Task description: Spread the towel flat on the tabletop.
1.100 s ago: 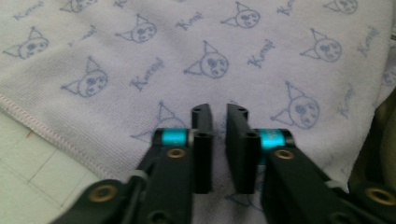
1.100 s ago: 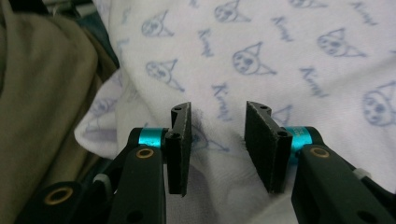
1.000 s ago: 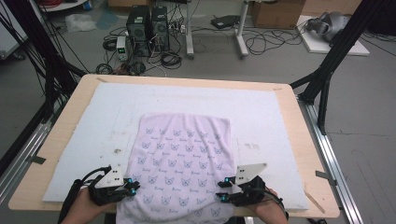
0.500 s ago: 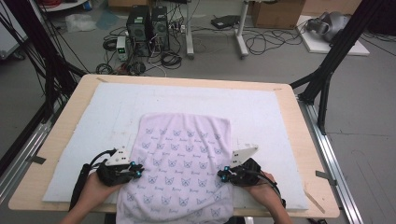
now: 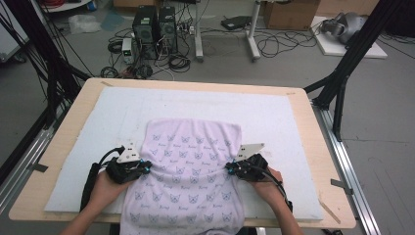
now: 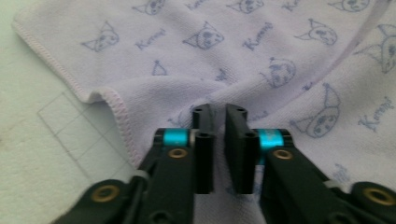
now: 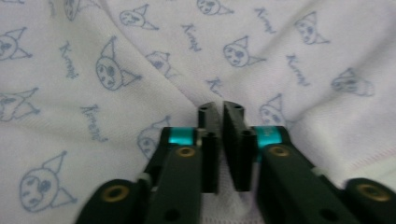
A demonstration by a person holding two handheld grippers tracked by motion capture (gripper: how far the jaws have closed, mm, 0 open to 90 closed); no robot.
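A lilac towel (image 5: 188, 166) printed with small cat faces lies flat on the white mat, its near end hanging over the table's front edge. My left gripper (image 5: 145, 168) is at the towel's left edge and my right gripper (image 5: 229, 170) at its right edge, about halfway along. In the left gripper view the jaws (image 6: 219, 112) stand almost together, with the towel (image 6: 233, 46) puckered at their tips. The right gripper view shows the same: a narrow gap at the tips (image 7: 220, 109) and folds of towel (image 7: 187, 56) drawn into them. Both pairs of jaws have just been opening slightly, with cloth still pinched between them.
The white foam mat (image 5: 293, 122) covers most of the wooden table (image 5: 320, 161). Black frame legs (image 5: 342, 73) stand at the table's right and left. Computers and cables lie on the floor beyond the far edge.
Both hands moved forward from the towel's near corners to the middle of its side edges. The towel's sides are now drawn inward at the jaws.
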